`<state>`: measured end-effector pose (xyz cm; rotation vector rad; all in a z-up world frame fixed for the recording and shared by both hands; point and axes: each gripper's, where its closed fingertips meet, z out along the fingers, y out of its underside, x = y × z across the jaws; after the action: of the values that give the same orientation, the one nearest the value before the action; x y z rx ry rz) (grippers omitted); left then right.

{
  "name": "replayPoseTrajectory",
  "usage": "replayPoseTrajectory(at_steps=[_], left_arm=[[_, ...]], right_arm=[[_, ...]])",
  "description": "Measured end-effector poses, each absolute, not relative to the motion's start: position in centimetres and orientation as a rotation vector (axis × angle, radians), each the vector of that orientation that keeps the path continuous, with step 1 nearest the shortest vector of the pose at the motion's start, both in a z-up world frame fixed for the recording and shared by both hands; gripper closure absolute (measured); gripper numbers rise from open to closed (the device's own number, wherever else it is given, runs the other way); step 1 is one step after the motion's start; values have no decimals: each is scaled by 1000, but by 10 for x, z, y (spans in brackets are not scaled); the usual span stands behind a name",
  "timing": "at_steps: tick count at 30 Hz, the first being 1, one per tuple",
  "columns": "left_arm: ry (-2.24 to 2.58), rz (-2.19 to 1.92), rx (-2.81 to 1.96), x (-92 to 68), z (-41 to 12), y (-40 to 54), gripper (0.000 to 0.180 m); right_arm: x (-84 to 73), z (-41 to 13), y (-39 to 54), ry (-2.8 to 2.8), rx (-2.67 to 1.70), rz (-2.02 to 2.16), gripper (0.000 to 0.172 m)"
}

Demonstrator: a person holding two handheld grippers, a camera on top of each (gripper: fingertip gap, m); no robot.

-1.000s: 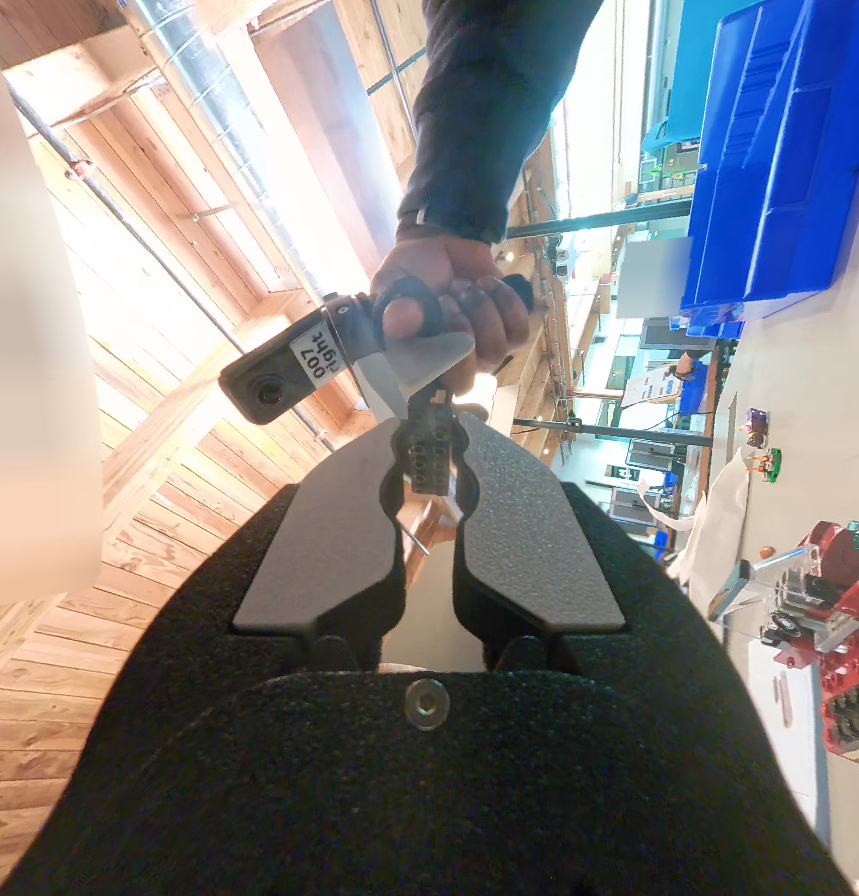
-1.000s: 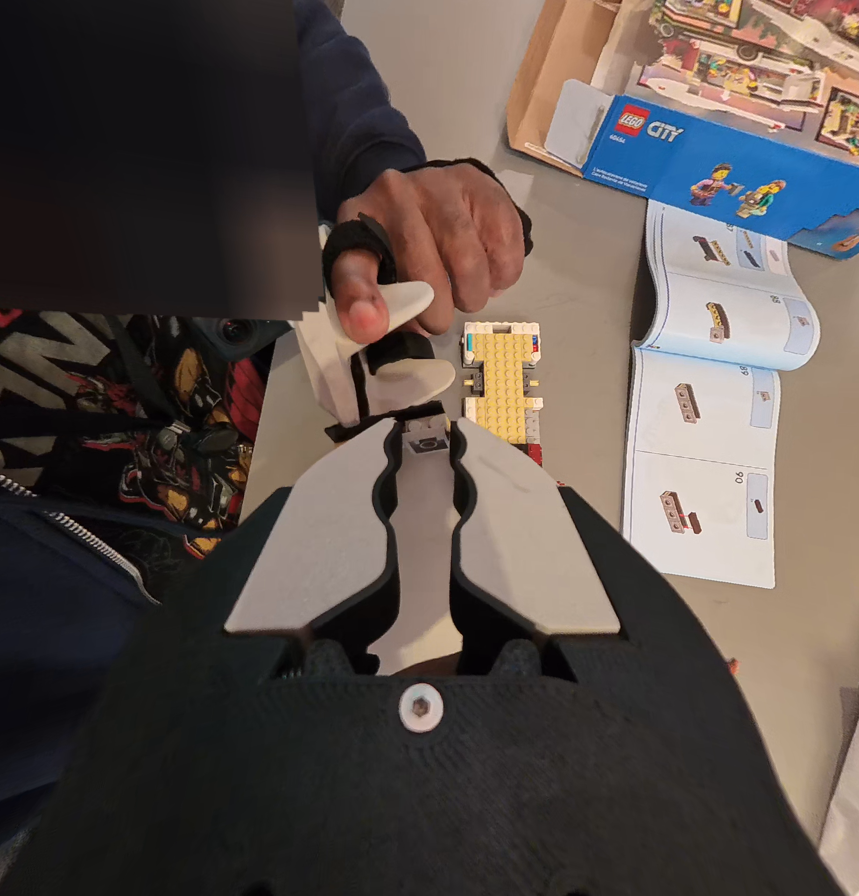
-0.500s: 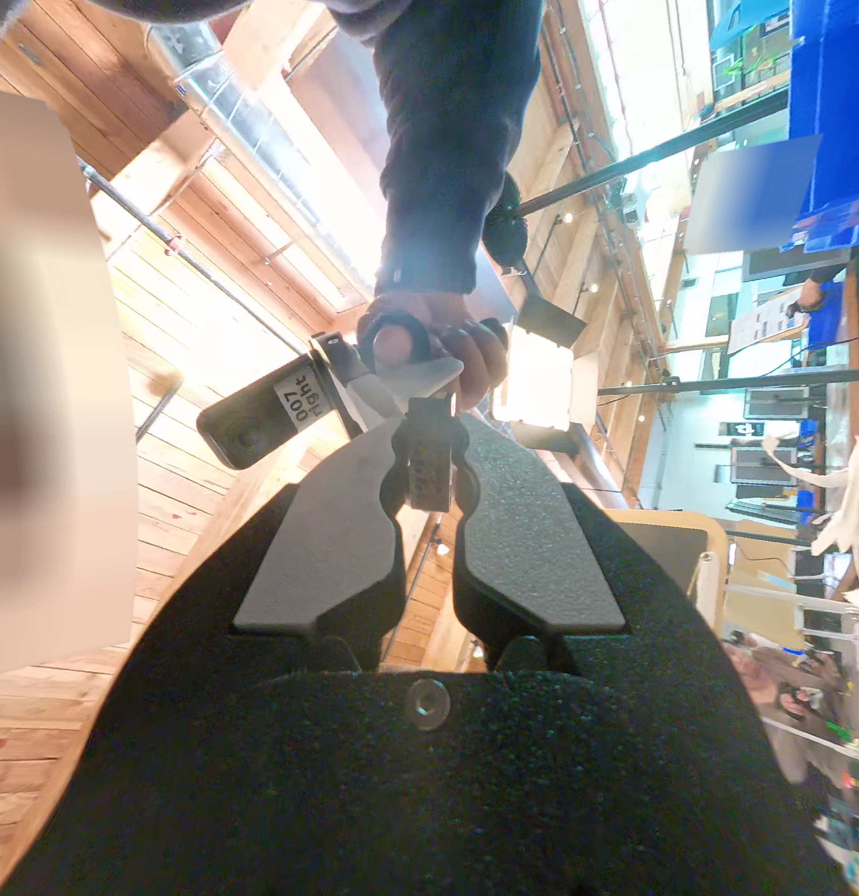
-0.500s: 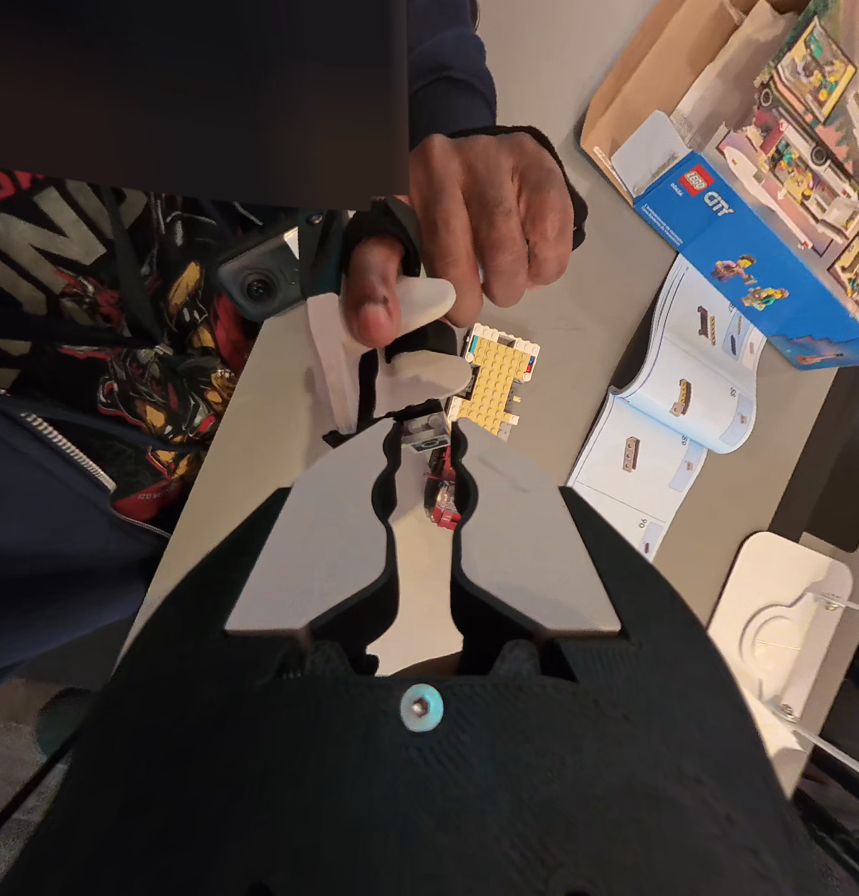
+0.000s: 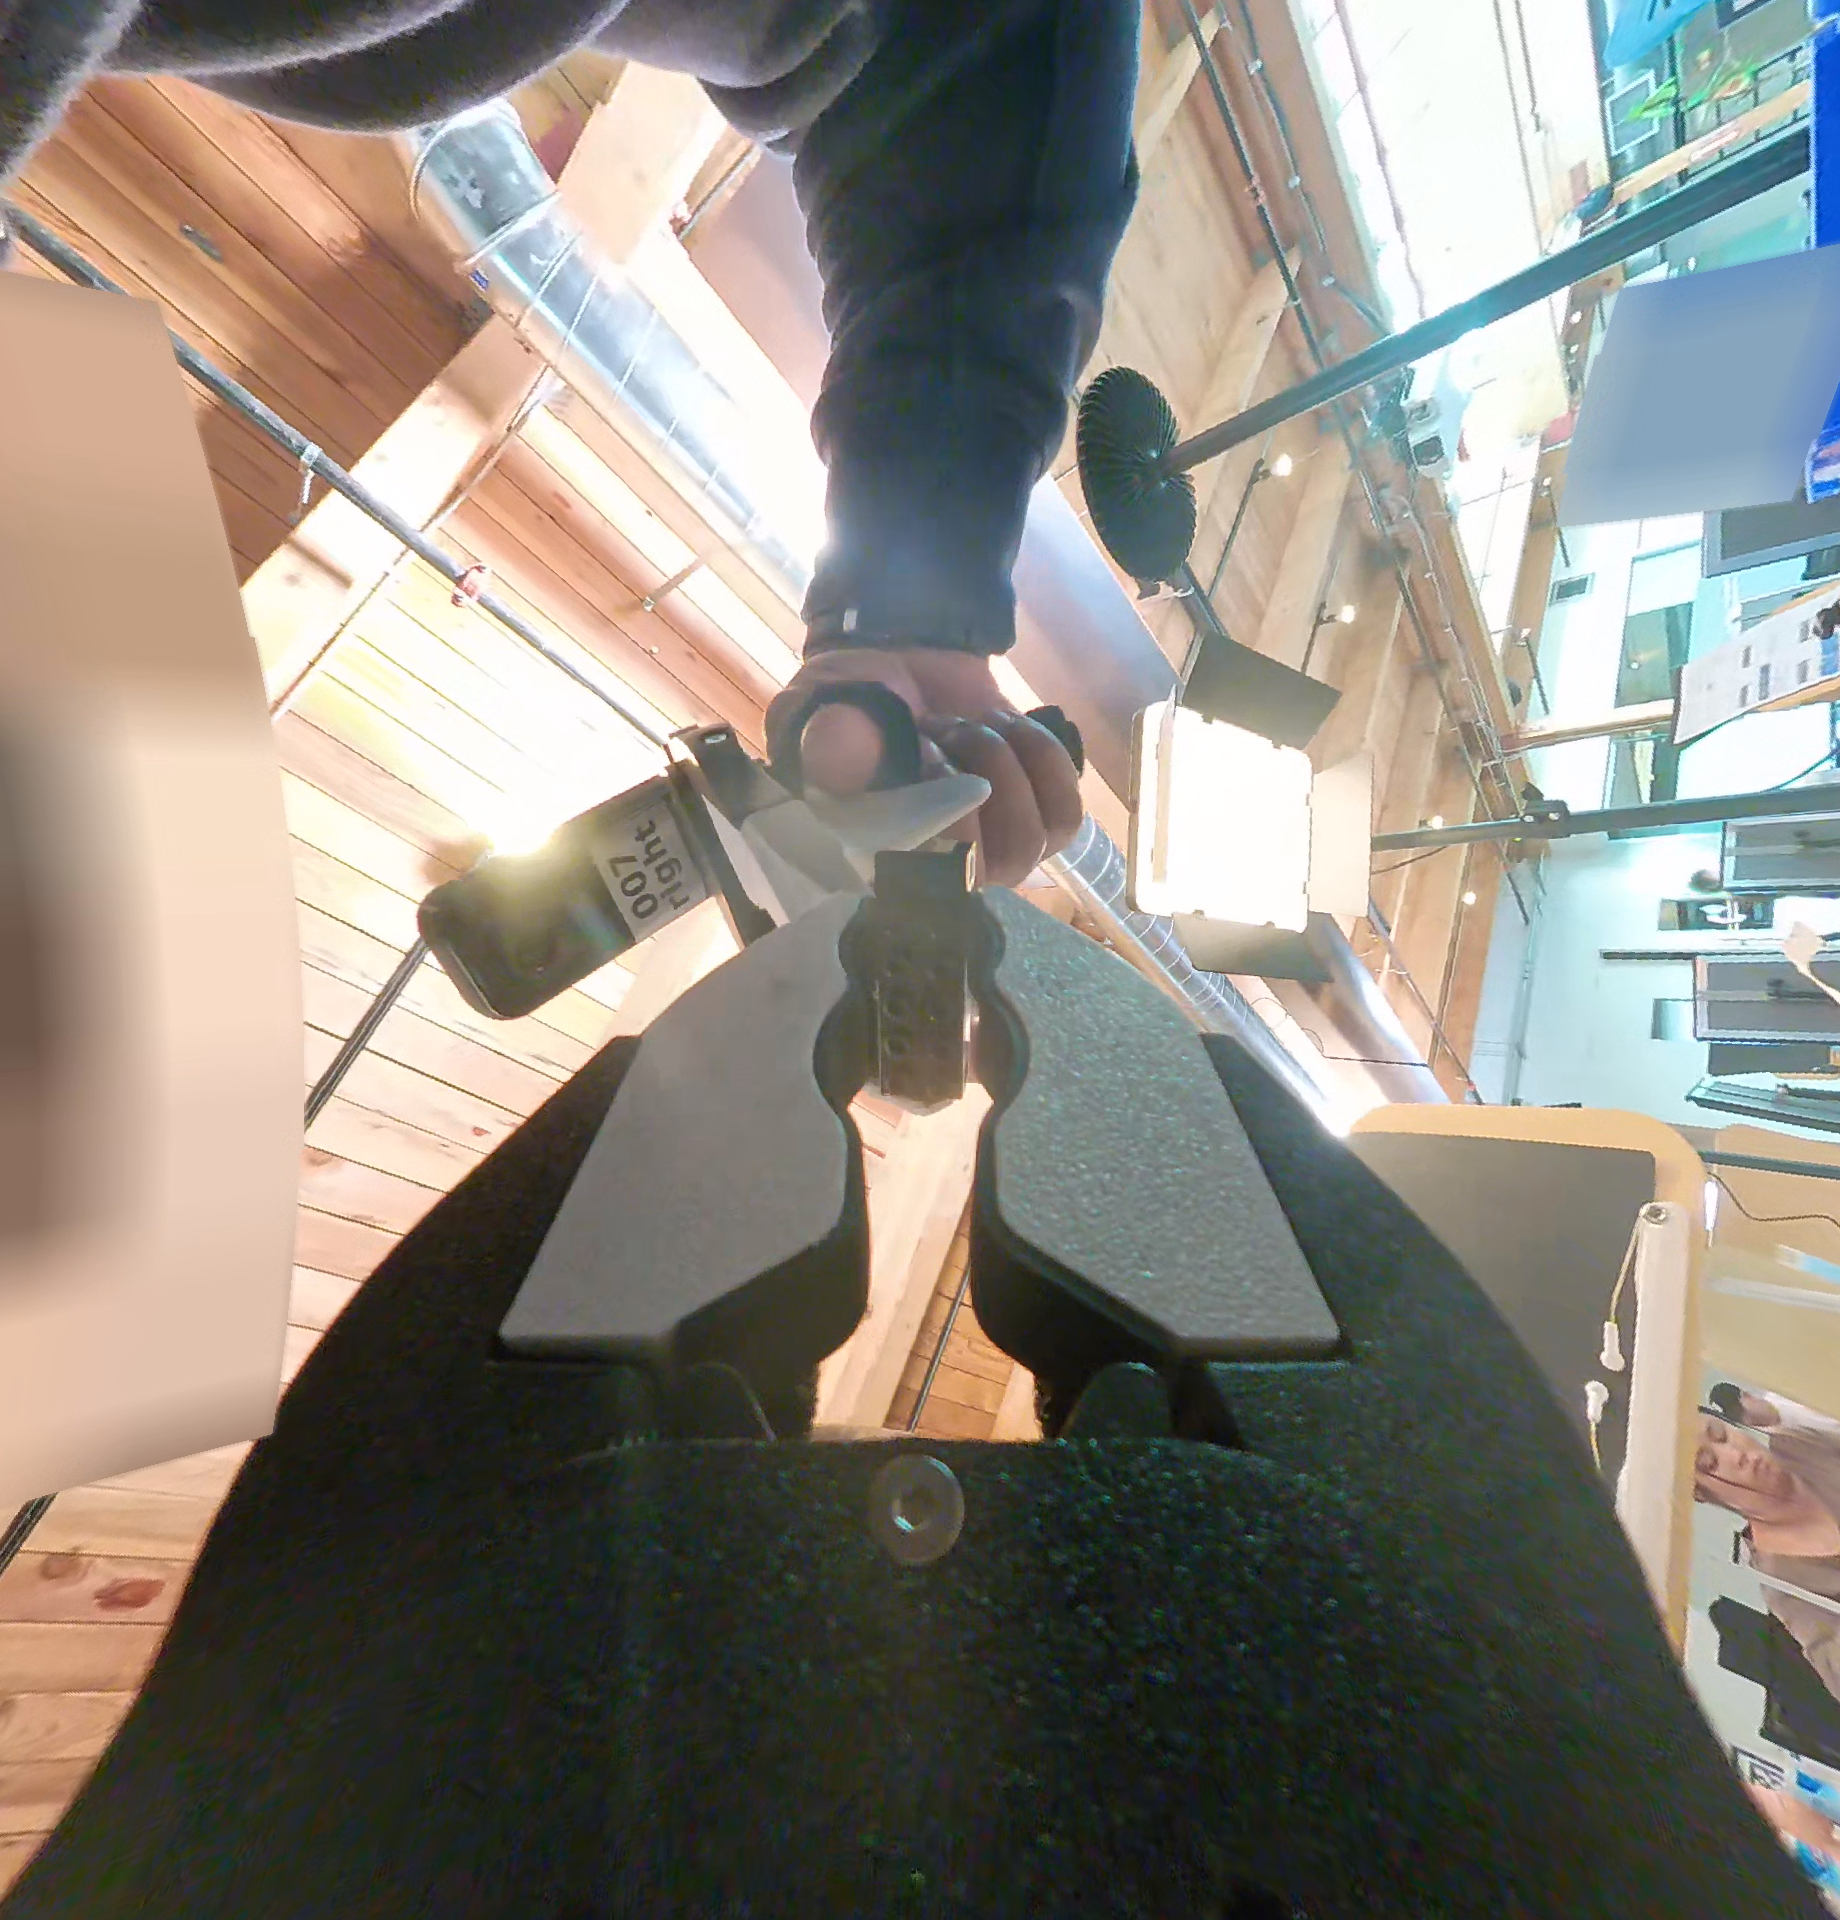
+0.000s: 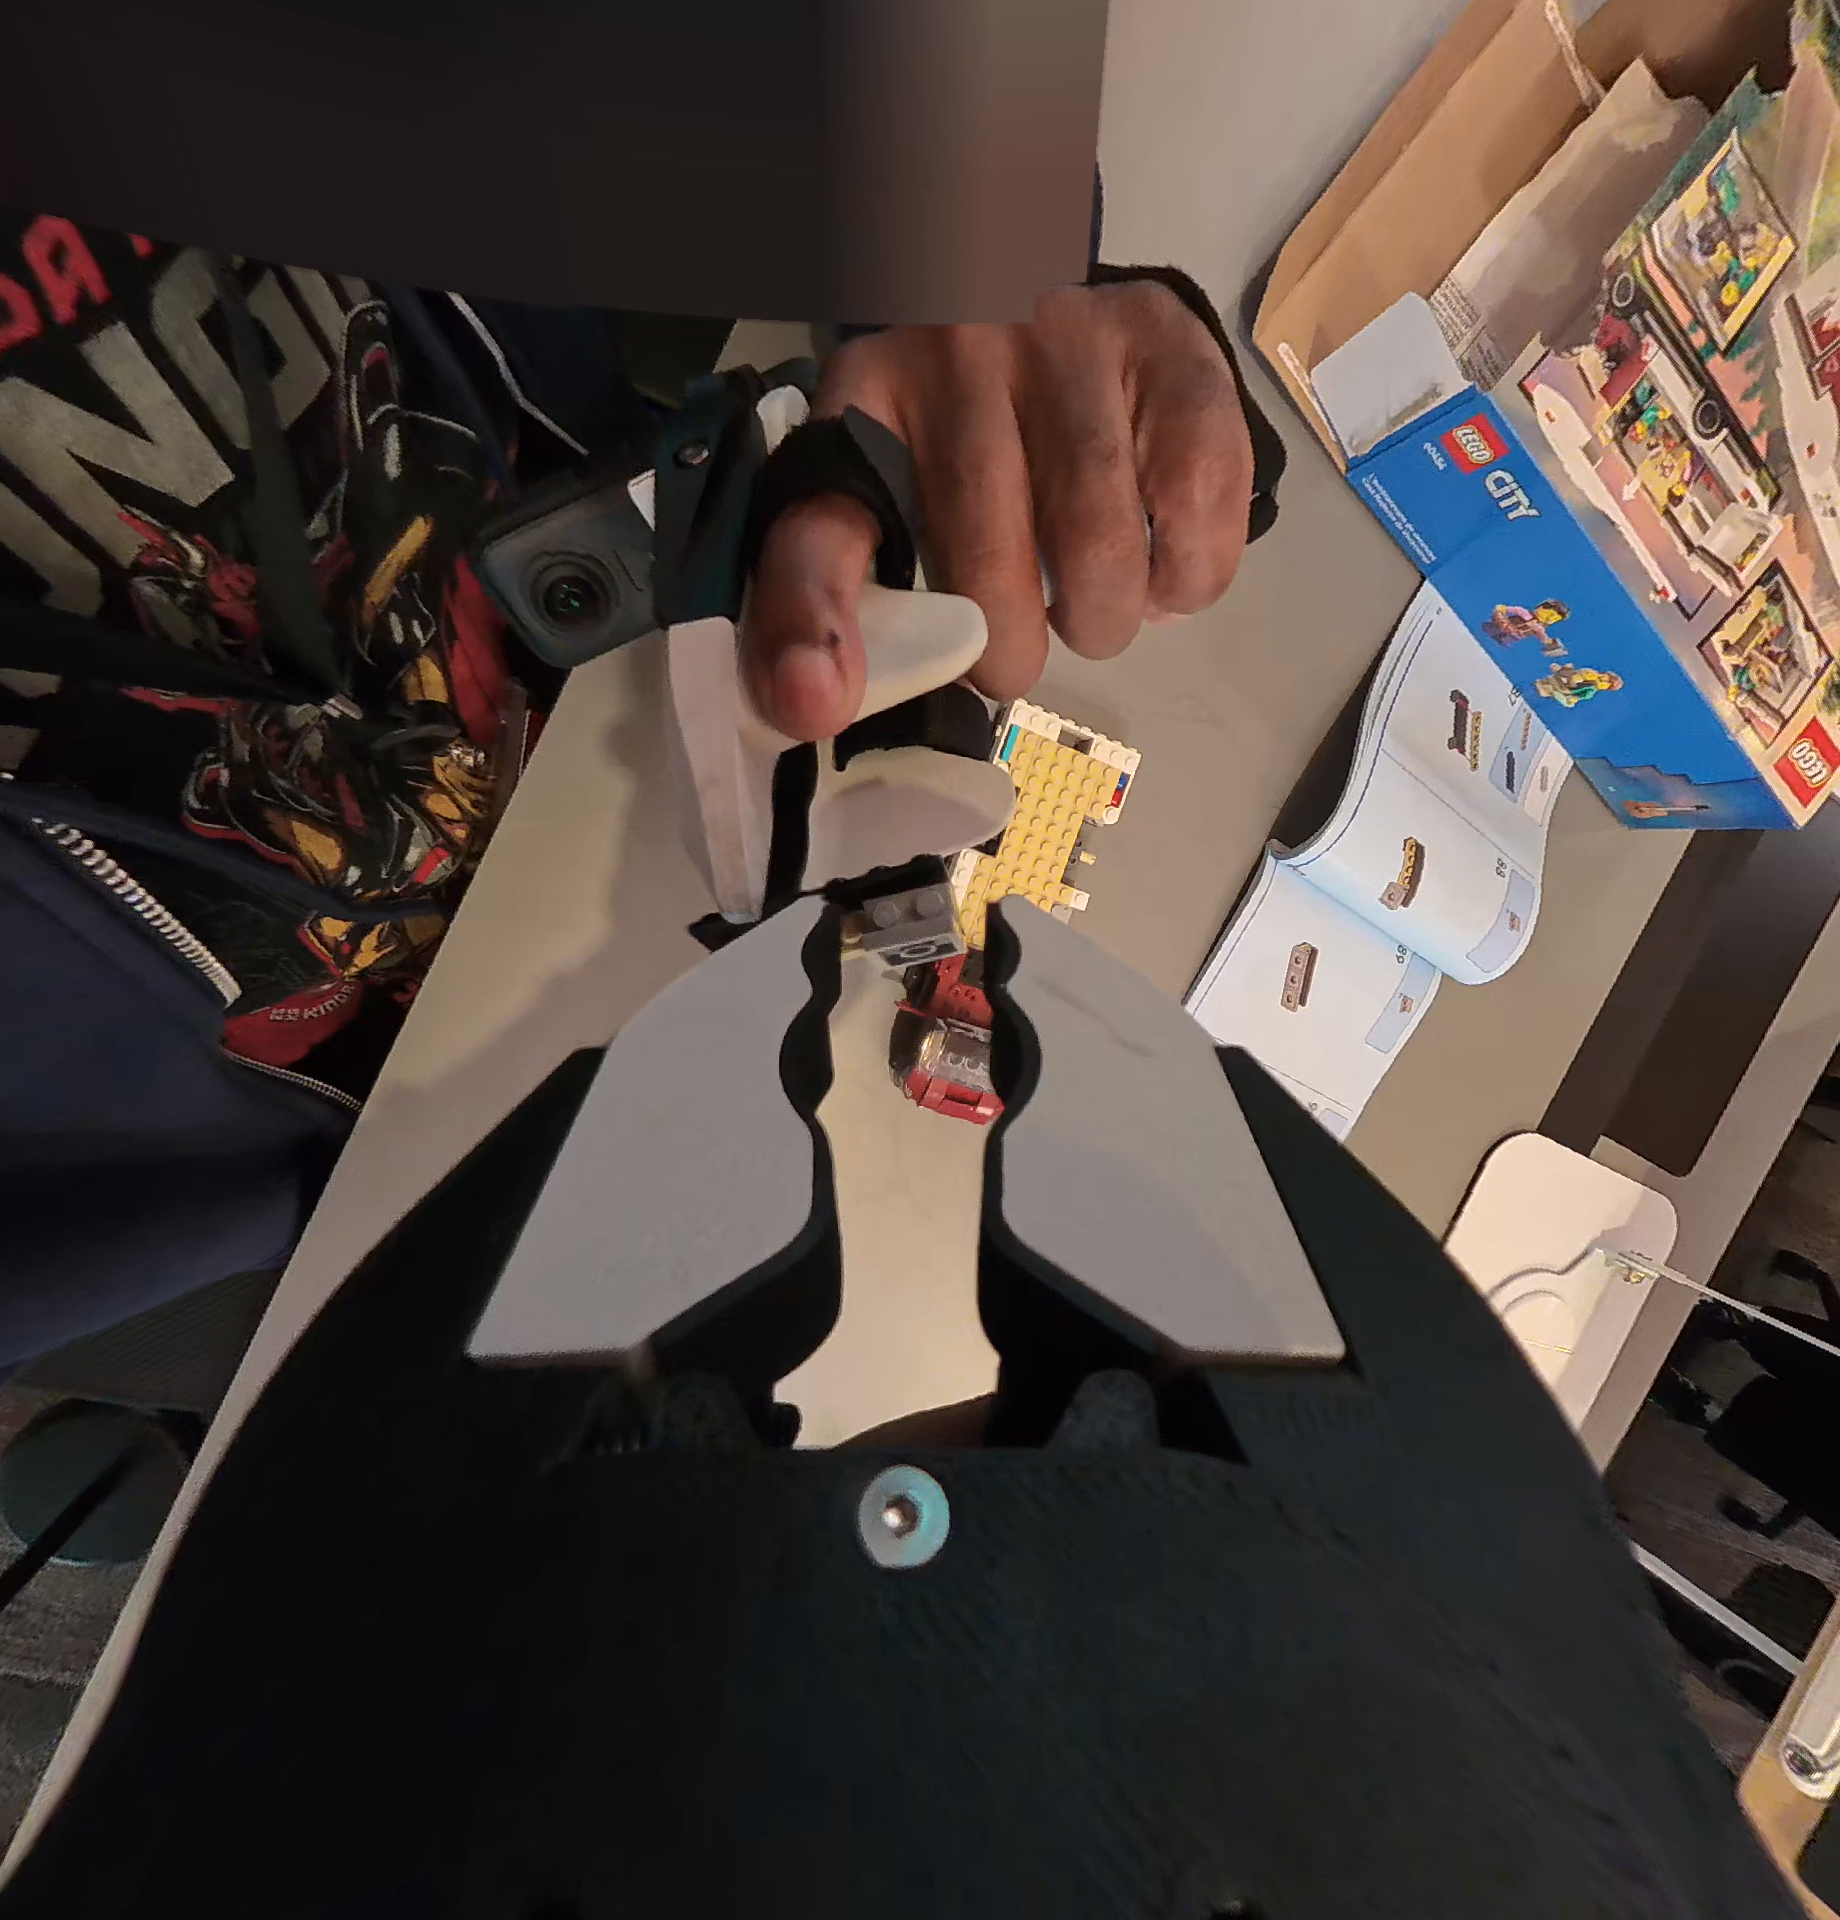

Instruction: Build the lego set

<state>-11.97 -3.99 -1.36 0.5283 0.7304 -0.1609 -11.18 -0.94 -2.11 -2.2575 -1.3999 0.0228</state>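
My left gripper (image 5: 916,935) points up at the ceiling and is shut on a small grey brick piece (image 5: 916,987), which looks dark against the light. In the right wrist view the same grey brick (image 6: 905,925) stands between my right gripper's (image 6: 911,920) fingertips. There is a gap between it and the right pad, so my right gripper is open around it. The left gripper's white fingers (image 6: 900,821) and the hand on them meet the brick from above. In the left wrist view the right gripper's fingers (image 5: 895,816) sit just beyond the brick.
Below on the grey table (image 6: 1155,468) lie a yellow studded plate build (image 6: 1051,821), a dark red build (image 6: 947,1049), an open instruction booklet (image 6: 1415,883), a blue toy box (image 6: 1622,582) and a white tray (image 6: 1550,1247). A person's torso is at the left. My left and right fingertips are right by each other.
My right jaws have widened and no longer press on the grey brick, which stays in the left gripper. Both grippers tilted; the left view swung further towards the ceiling.
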Motion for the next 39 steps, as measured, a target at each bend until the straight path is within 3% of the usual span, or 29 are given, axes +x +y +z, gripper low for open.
replayPoseTrajectory(at_steps=[10, 22, 39], left_arm=[[722, -162, 531, -122, -12, -43, 165], [740, -176, 558, -122, -22, -49, 165], [776, -190, 600, -117, -37, -56, 165]], right_arm=[[-109, -8, -12, -1279, -2265, 22, 135], [-96, -21, -21, -384, -2195, 824, 126], [-104, -37, -25, -193, -2184, 1122, 130]])
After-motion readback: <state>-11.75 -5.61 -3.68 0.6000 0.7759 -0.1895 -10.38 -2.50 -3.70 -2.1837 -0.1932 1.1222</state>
